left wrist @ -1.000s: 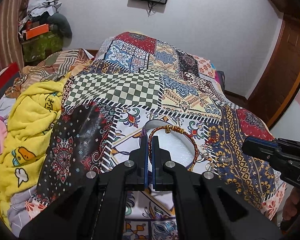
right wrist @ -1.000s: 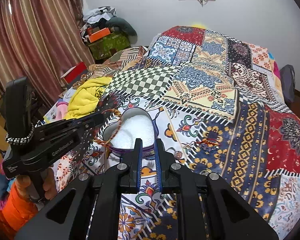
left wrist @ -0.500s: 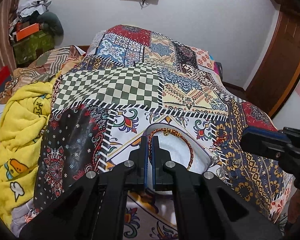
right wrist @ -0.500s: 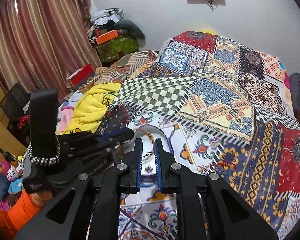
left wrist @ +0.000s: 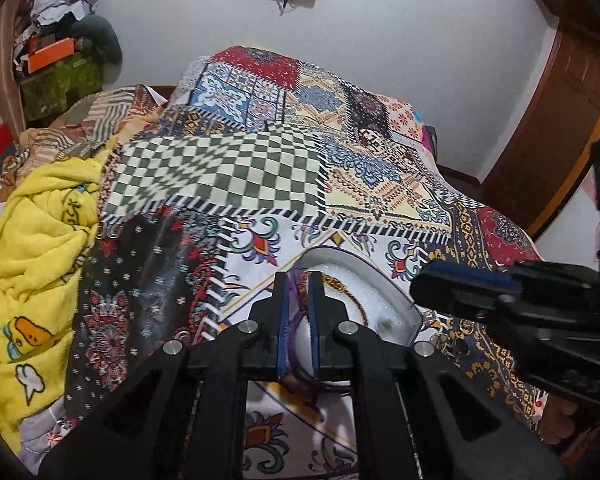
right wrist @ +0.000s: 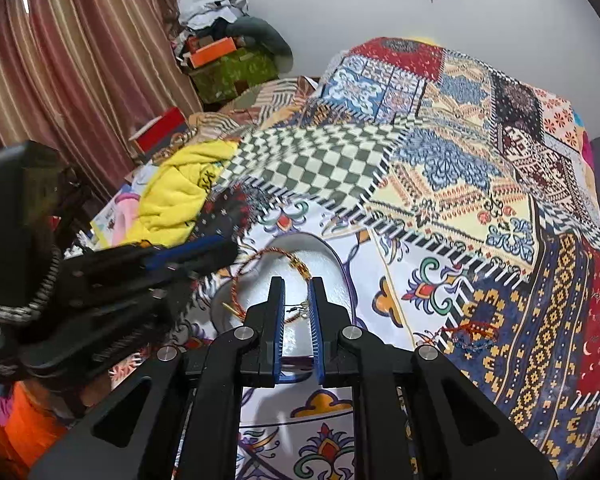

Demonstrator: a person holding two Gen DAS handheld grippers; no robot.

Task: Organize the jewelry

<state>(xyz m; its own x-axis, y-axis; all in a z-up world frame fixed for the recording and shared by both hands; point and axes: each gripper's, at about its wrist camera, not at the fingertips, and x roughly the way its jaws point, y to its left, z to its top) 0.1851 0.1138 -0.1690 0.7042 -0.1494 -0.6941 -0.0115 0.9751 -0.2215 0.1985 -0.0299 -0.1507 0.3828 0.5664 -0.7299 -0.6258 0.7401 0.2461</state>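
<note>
A white foam-lined jewelry box (left wrist: 384, 300) with a purple rim lies open on the patterned bedspread; it also shows in the right wrist view (right wrist: 320, 260). A red-and-gold braided bracelet (right wrist: 276, 258) lies in the box, partly over its left rim, and shows in the left wrist view (left wrist: 348, 292). My left gripper (left wrist: 300, 280) is slightly open over the box's near edge, with purple cord between its fingers. My right gripper (right wrist: 296, 286) is slightly open above the box, a thin chain with a small charm (right wrist: 298, 311) between its fingers.
A red thread bracelet (right wrist: 470, 330) lies on the bedspread right of the box. A yellow towel (left wrist: 36, 264) is heaped at the left. Curtains (right wrist: 60, 60), boxes and clothes stand by the far wall. A wooden door (left wrist: 560, 120) is at right.
My left gripper's fingers have parted and the braided bracelet has dropped into the box. Both grippers have moved lower and closer to the box.
</note>
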